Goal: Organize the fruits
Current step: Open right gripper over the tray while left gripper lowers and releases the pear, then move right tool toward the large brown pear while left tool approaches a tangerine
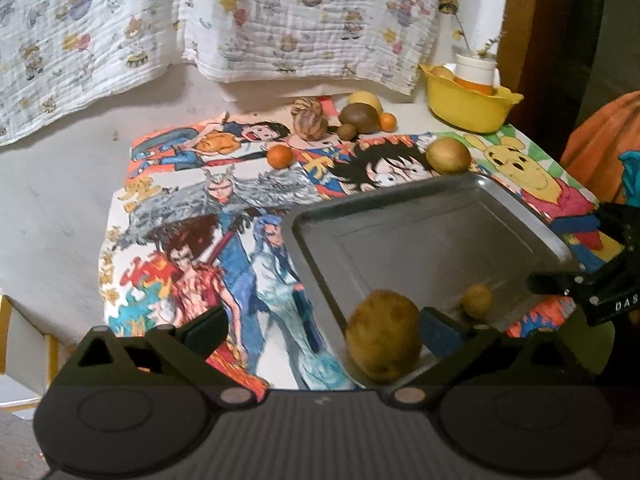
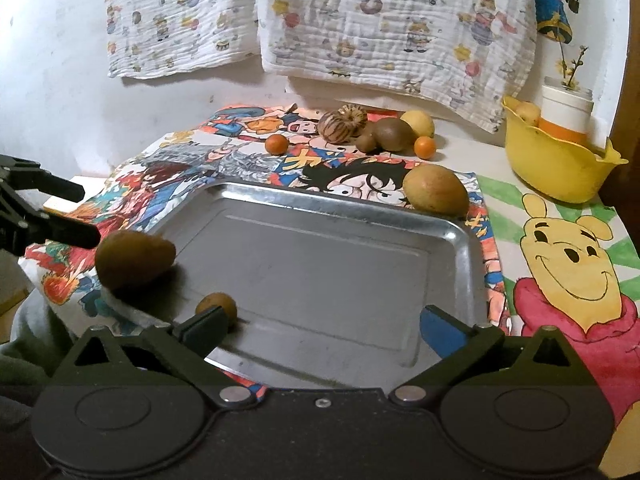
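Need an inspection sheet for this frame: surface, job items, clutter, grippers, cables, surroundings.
Surface: table covered by cartoon-print cloth; pale bare top at the far edge.
Job's things: metal tray holds a large brown fruit at its left rim and a small brown fruit. Mango lies just beyond the far rim. Far cluster: striped fruit, kiwi, lemon, two small oranges.
Clutter: yellow bowl with a white jar holding a twig.
Grippers: left gripper open, empty; right gripper open, empty, over the tray.
Cables: nothing seen.
Surroundings: printed white cloths hanging on the wall.
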Tool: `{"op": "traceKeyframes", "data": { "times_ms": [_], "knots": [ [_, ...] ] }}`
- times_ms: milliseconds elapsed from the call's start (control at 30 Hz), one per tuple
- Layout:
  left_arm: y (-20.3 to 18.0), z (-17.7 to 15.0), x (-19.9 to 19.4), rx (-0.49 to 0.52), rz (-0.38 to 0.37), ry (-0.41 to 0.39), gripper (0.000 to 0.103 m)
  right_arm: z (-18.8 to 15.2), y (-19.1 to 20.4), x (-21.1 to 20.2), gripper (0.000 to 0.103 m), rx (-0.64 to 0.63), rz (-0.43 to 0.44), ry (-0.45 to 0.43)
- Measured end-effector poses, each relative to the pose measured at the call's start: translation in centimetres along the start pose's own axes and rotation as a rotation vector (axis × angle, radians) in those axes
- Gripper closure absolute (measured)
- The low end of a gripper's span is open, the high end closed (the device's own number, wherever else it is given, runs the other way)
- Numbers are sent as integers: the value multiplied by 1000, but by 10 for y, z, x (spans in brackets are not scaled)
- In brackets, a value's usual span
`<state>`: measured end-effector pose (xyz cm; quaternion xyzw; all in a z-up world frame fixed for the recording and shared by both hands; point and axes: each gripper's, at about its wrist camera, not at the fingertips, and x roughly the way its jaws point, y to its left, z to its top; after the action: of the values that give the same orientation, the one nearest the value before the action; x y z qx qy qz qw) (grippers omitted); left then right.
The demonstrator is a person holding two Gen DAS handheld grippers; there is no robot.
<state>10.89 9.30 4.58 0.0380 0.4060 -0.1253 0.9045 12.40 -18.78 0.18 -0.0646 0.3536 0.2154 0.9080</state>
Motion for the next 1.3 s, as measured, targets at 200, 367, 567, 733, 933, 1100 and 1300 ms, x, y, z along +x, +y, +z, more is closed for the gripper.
{"op": "traceKeyframes", "data": {
  "times_ms": [200,367,567,733,933,1100,1300],
  "knots": [
    [11,22,15,-32,24,-4,0,12,-8,13,1,4,-7,-2],
    [19,42,35,-56,26,3,0,26,-19,28,1,12,-13,-4],
    [25,68,63,-75,7,5,0,46,-33,47,1,25,-32,-10],
    [29,89,88,-69,1,-2,0,63,-46,65,1,49,-69,-18],
    [32,112,125,-60,0,-14,0,83,-63,94,1,182,-115,-19],
    [36,124,158,-83,0,-14,0,92,-72,121,1,287,-168,-10],
    [42,134,193,-110,24,3,0,97,-81,145,1,380,-223,5]
  ]
}}
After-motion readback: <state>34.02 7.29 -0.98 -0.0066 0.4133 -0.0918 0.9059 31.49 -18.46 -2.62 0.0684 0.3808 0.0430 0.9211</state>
